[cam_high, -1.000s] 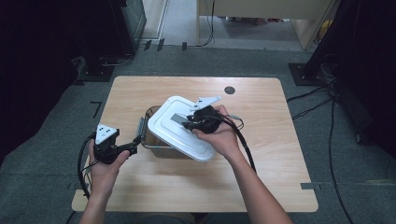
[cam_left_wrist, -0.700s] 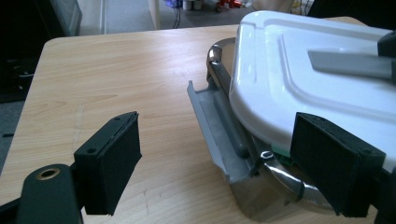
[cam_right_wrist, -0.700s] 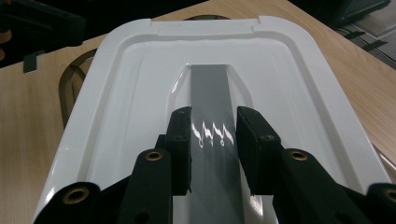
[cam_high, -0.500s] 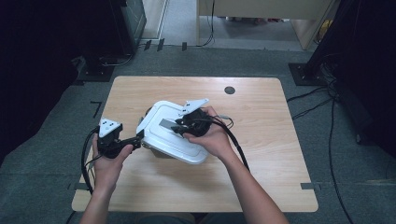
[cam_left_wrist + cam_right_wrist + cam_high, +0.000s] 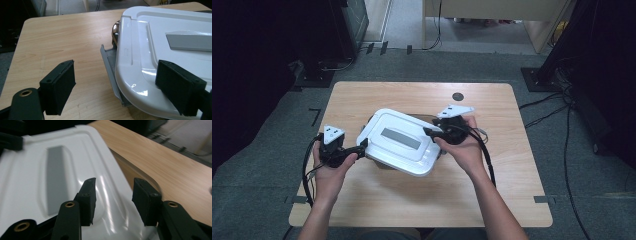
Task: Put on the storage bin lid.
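the white lid (image 5: pixel 399 142) is steadied by the wide-open left gripper (image 5: pixel 360 147) while the right gripper (image 5: pixel 432 134), jaws just parted, lets go of its edge.

High view looks down; both tool views sit close, sharing the white lid (image 5: pixel 404 141).

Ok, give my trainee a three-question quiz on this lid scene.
1. True or false: the white lid sits square on the container beneath it.
2. Where is the lid's grey panel? A) centre of its top B) its front edge C) underneath
3. Which tool has a jaw over the lid's corner while its other jaw stands above bare table?

Key
1. False: it lies skewed, with the container's rim exposed.
2. A
3. The left tool; its jaws are open.
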Available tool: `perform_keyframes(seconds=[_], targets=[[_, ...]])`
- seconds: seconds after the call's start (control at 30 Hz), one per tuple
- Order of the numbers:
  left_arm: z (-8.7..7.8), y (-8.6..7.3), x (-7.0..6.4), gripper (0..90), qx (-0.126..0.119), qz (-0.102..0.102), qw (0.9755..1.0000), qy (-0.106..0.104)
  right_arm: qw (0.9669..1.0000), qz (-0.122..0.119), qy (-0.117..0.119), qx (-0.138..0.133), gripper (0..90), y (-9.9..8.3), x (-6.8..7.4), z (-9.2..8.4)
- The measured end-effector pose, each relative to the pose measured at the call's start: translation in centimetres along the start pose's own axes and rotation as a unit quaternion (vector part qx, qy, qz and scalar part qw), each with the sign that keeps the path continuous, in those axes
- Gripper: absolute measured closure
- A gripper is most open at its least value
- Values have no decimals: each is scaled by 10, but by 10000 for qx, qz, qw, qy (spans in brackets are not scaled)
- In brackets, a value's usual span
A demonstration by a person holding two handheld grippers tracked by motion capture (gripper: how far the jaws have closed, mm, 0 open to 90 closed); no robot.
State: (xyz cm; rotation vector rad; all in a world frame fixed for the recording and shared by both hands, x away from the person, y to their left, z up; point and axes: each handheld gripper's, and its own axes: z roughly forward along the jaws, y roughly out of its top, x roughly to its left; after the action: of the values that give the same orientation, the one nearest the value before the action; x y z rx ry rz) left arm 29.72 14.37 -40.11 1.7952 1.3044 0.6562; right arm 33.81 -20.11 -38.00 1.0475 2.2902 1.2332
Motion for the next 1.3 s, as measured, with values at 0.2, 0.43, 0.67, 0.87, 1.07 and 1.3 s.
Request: perform_keyframes(seconds=[0.2, 0.43, 0.67, 0.87, 1.07, 1.3], targets=[[0, -1, -2, 160, -15, -28, 10000, -6, 9982, 570, -182, -43, 510, -24, -14, -8], [1, -1, -7, 160, -36, -13, 10000, 5, 9977, 585, -346, -31, 521, -18, -15, 2], [0, -3, -15, 161, -26, -65, 10000, -64, 9967, 631, -509, -104, 523, -10, -25, 15], [-1, -5, -23, 160, 24, -86, 9995, -306, 9950, 792, -563, -241, 510, -7, -35, 24], [4, -13, -26, 159, 30, -189, 9990, -414, 9937, 893, -627, -250, 502, -6, -39, 33], [6, -13, -27, 158, -19, -257, 9991, -324, 9916, 1076, -594, -390, 496, -11, -44, 40]])
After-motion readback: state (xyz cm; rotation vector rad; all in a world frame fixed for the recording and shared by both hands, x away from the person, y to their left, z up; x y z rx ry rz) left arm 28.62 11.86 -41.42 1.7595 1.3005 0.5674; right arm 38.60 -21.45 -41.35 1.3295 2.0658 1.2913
